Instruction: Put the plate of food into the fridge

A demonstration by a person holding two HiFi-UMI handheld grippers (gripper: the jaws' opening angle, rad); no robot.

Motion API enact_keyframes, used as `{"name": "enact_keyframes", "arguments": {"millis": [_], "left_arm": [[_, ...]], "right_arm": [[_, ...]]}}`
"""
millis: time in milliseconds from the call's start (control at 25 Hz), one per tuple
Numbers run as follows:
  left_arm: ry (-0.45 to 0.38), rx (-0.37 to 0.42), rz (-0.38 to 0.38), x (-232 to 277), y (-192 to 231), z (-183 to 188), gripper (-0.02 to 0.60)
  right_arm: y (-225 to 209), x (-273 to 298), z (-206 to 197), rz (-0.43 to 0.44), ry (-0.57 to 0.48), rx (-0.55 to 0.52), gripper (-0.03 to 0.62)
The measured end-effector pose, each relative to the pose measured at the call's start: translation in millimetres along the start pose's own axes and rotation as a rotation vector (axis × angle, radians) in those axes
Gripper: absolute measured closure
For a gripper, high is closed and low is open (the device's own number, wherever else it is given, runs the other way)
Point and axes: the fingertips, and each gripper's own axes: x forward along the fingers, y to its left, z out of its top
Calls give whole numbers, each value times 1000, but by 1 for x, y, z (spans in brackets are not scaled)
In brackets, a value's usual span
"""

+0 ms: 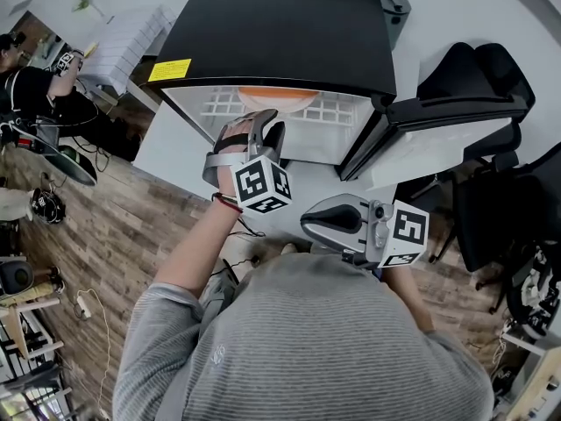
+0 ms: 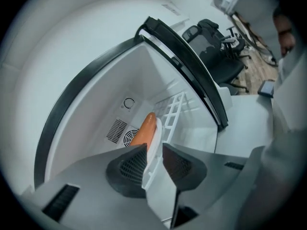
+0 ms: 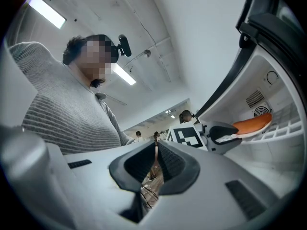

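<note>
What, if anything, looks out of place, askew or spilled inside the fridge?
Nothing stands out. The plate with orange food rests flat on the wire shelf in the fridge; nothing looks spilled or damaged.

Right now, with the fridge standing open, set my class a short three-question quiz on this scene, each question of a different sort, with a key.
1. True or false: the fridge door is shut.
2. The plate with orange food rests on: A the wire shelf; B the floor; C the fridge's top.
3. Which tongs have the plate's rim between their jaws?
Key: 1 false. 2 A. 3 the left tongs, standing open round the rim; the right tongs are shut on nothing.
</note>
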Motion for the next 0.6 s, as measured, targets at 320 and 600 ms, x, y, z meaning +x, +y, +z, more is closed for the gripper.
{"name": "enact_keyframes", "arguments": {"millis": [320, 600], "left_arm": [[-125, -478, -54, -23, 8, -4, 571], [-220, -668, -77, -46, 4, 6, 571]], "right_arm": [[3, 1, -2, -1, 8, -1, 579], [4, 0, -6, -7, 29, -3, 579]]}}
